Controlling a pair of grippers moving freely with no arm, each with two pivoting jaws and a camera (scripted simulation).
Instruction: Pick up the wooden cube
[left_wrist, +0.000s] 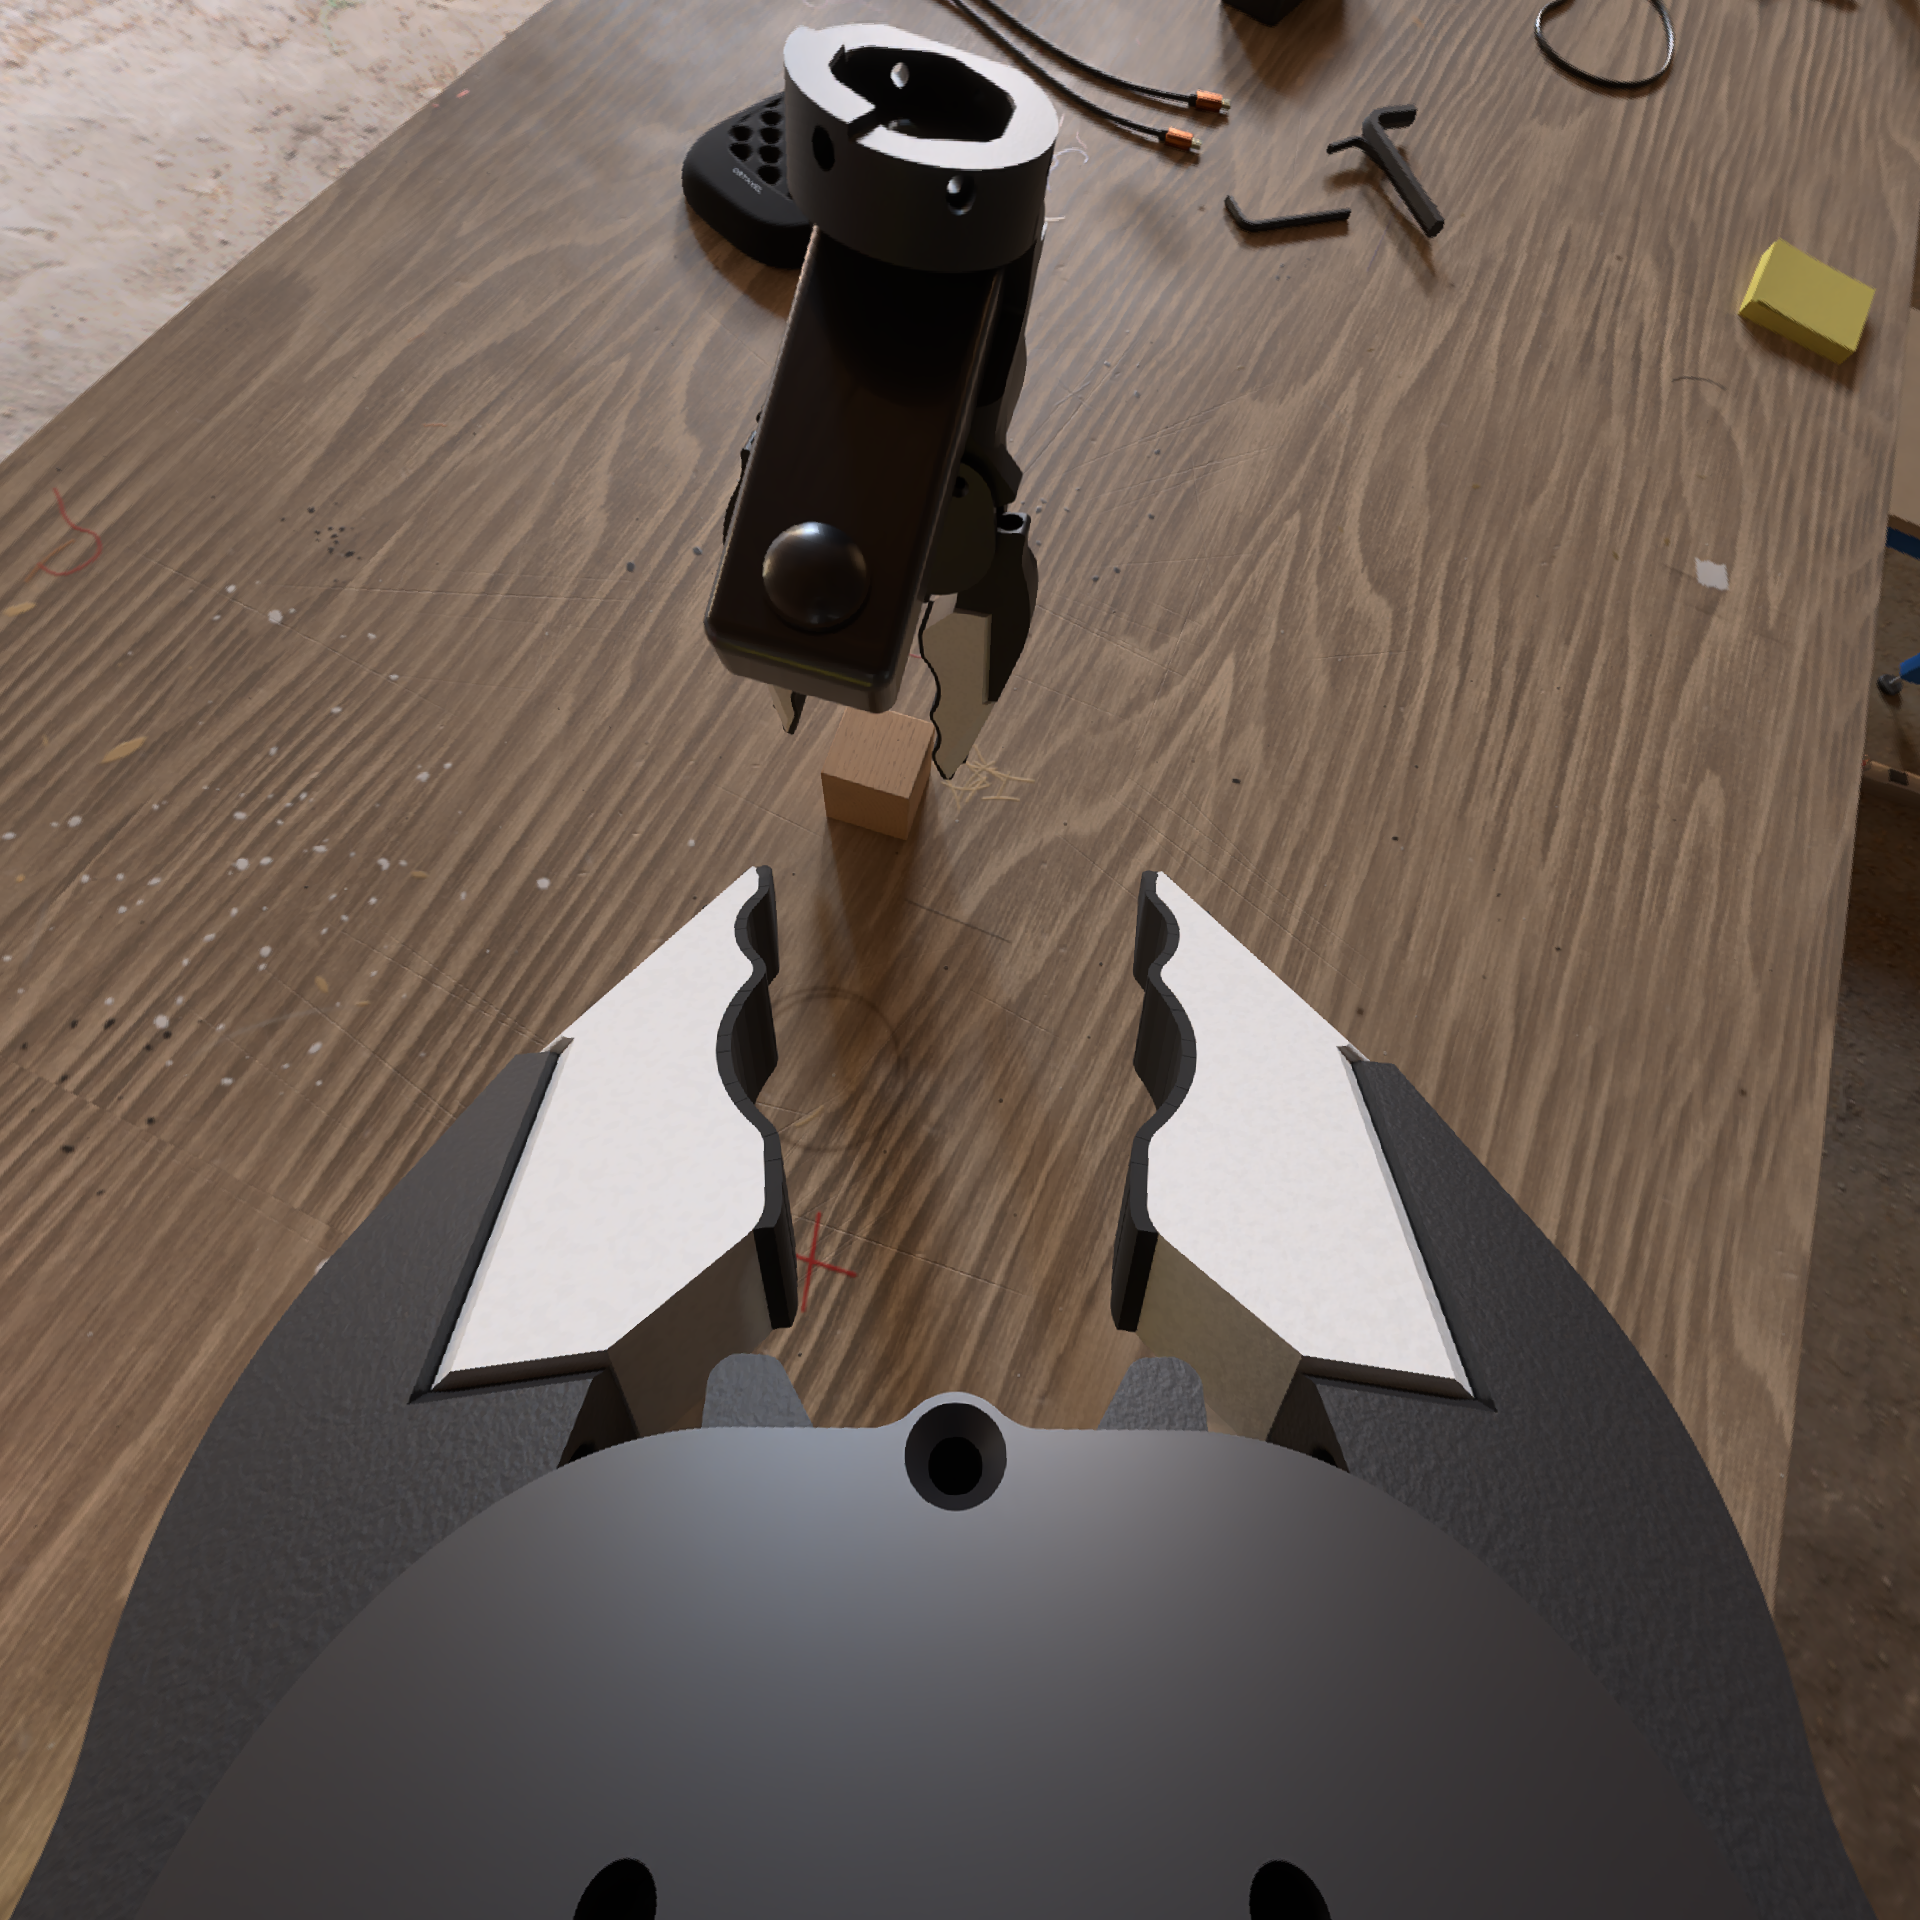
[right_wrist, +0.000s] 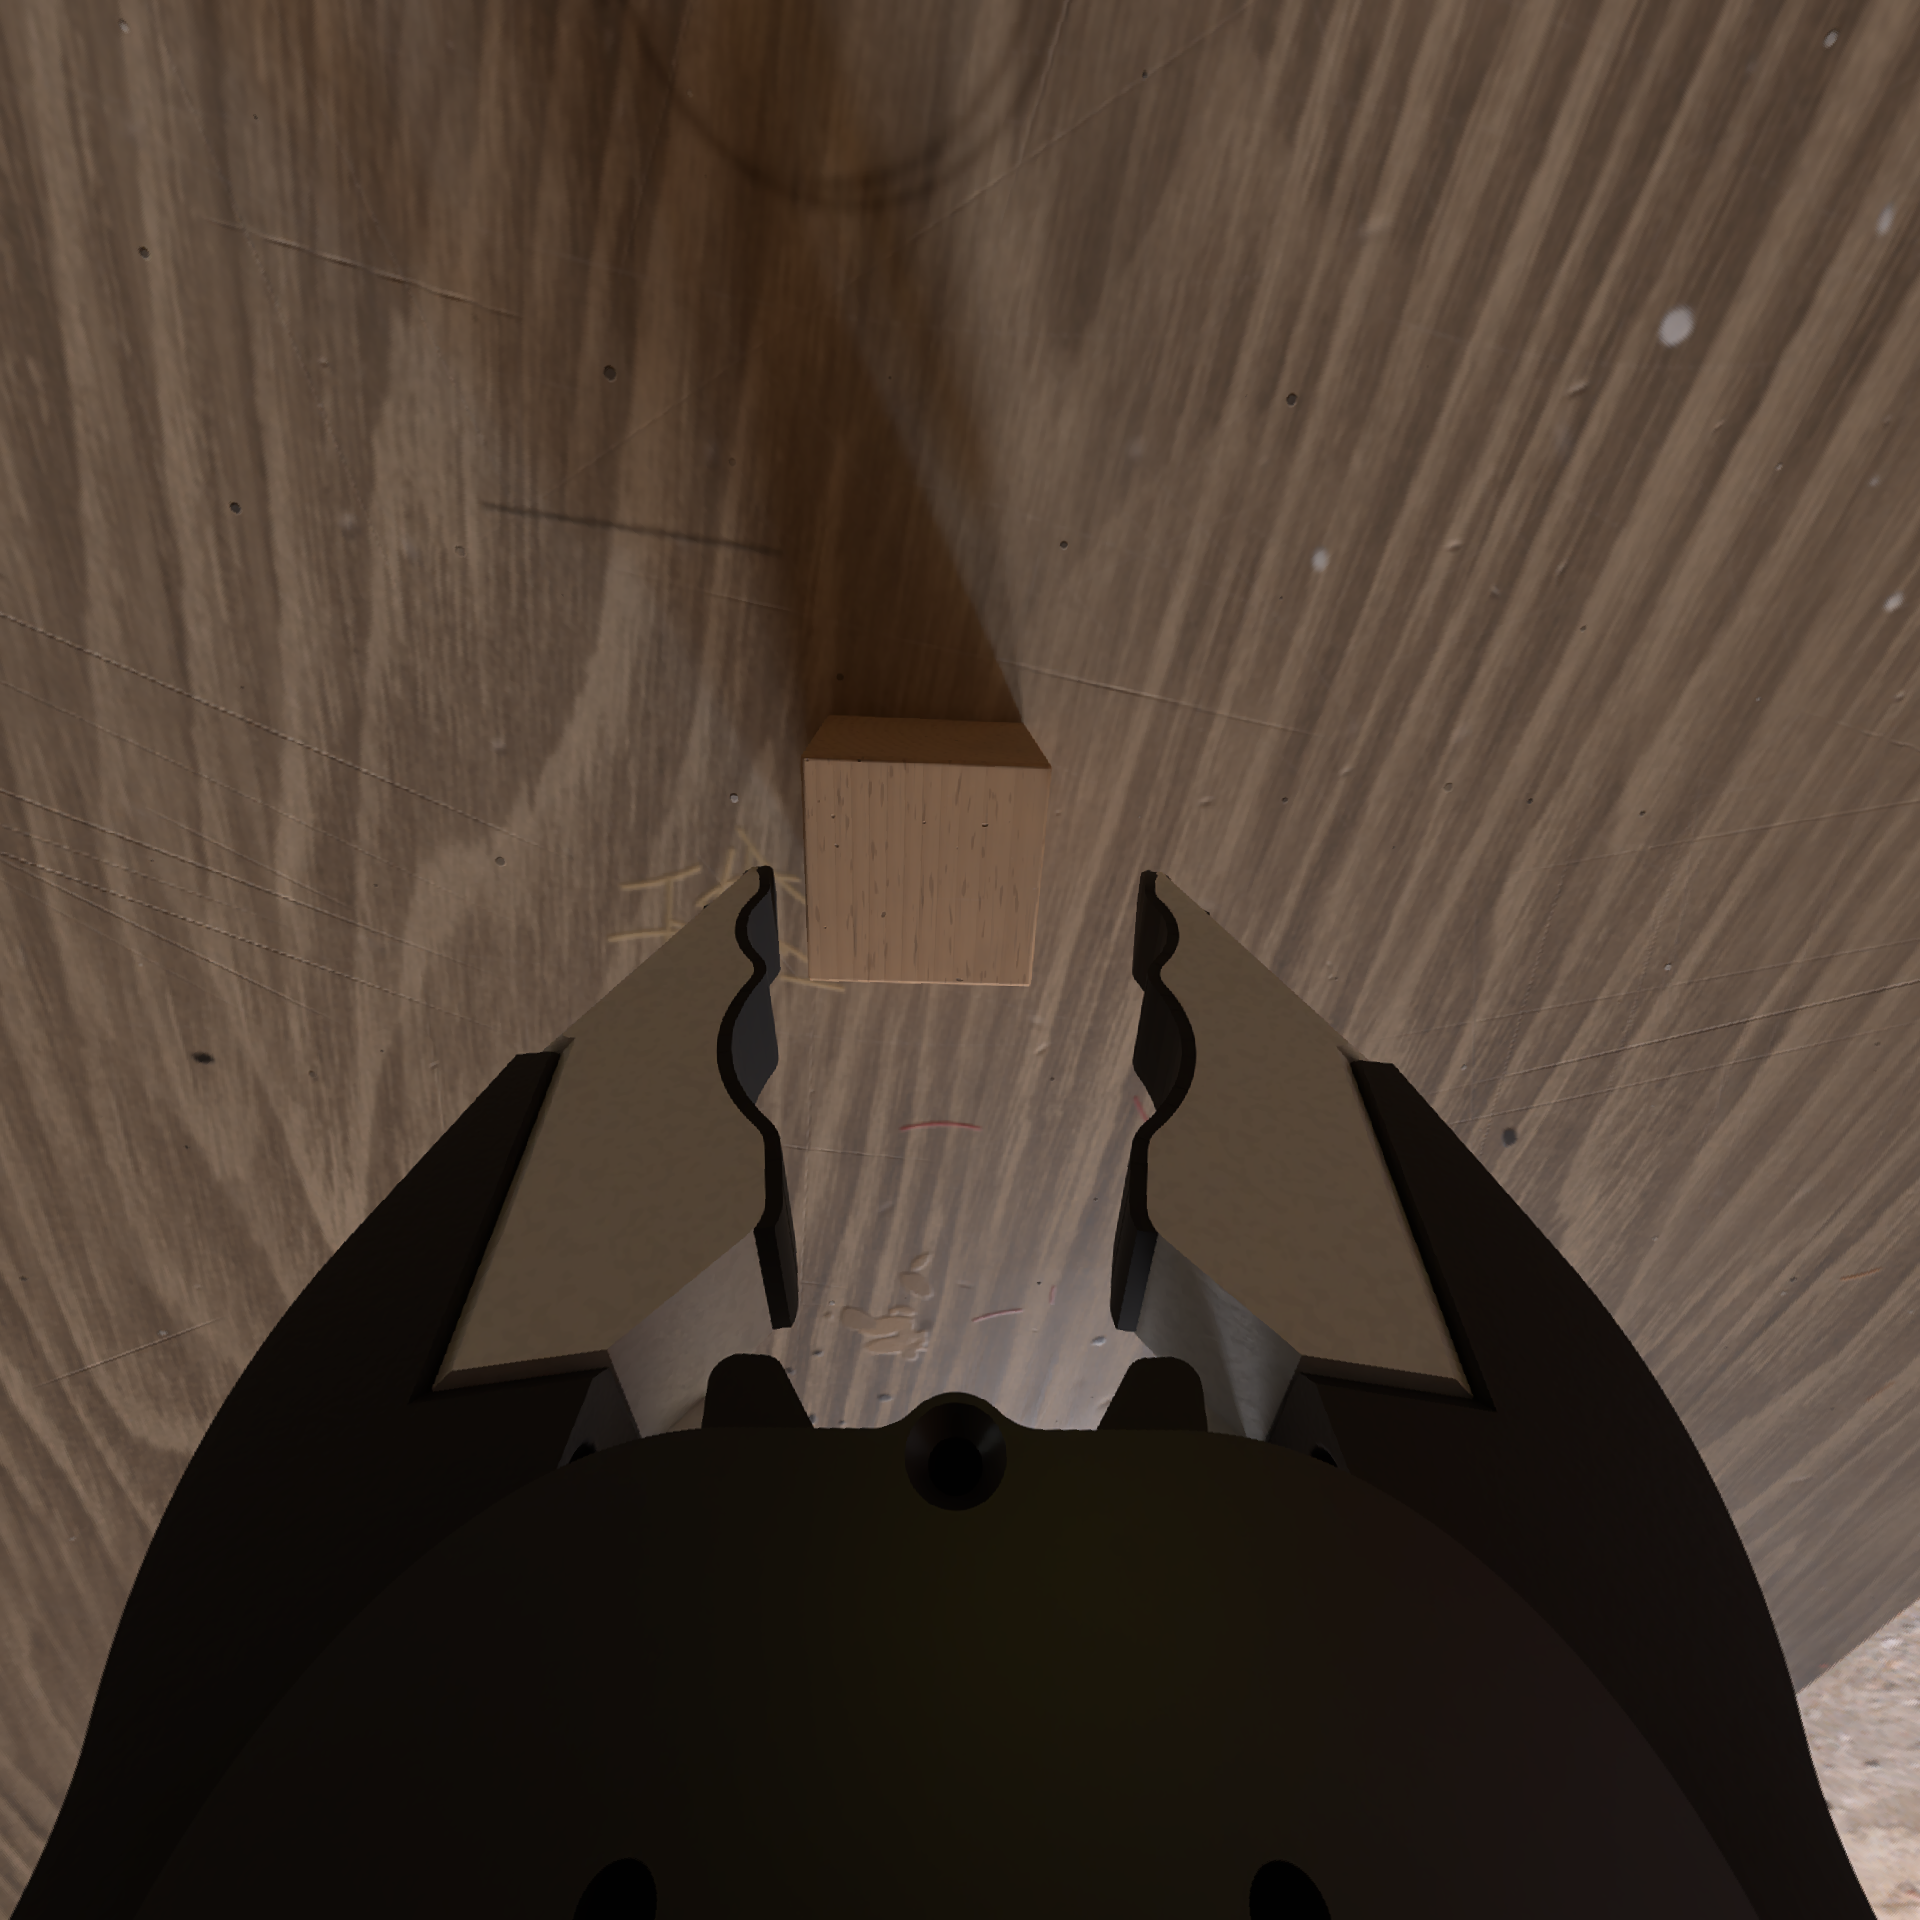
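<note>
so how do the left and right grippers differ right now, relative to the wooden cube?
The right gripper hangs directly over the wooden cube, pointing steeply down with the cube just beyond its fingertips; the left gripper sits back from the cube, tilted forward over bare table. The right gripper's fingers are in shadow; the left gripper's look bright white. Both are open, and neither touches the cube.

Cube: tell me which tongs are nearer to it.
Right. The right tongs hang open just above the cube, fingertips straddling it without touching. The left tongs, also open, sit back along the table, well short of it.
</note>
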